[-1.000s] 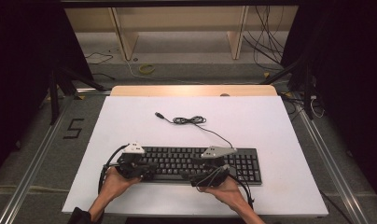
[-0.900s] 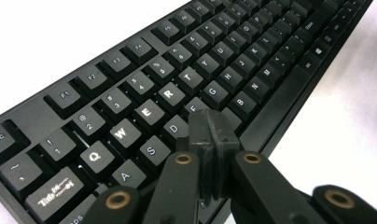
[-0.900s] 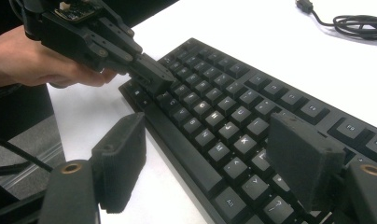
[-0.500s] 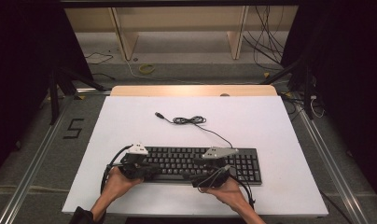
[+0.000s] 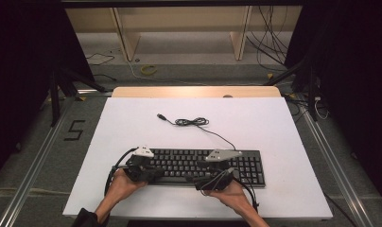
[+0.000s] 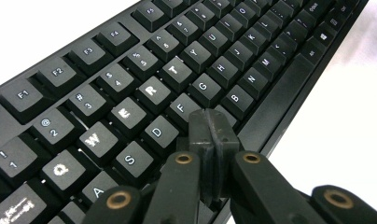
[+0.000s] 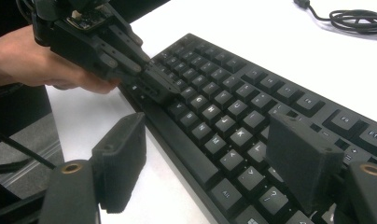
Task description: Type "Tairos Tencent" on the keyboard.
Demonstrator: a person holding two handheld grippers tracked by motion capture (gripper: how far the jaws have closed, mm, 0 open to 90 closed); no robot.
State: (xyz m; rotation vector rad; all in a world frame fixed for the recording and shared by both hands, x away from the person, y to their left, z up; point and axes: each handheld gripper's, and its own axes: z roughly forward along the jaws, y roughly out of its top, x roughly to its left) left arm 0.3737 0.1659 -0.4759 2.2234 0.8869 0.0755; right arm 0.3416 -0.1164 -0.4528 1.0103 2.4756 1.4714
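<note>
Black keyboard (image 5: pixel 205 165), near edge of white table (image 5: pixel 274 123), both my tongs over it.
My left gripper (image 6: pixel 210 128): jaws pressed together, tips on keys by F. My right gripper (image 7: pixel 210 163): jaws spread, astride front edge.

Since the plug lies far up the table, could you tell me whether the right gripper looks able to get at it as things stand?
Probably yes: the right gripper sits open at the keyboard, and bare table lies between it and the plug; it would only have to pass over the keyboard.
</note>
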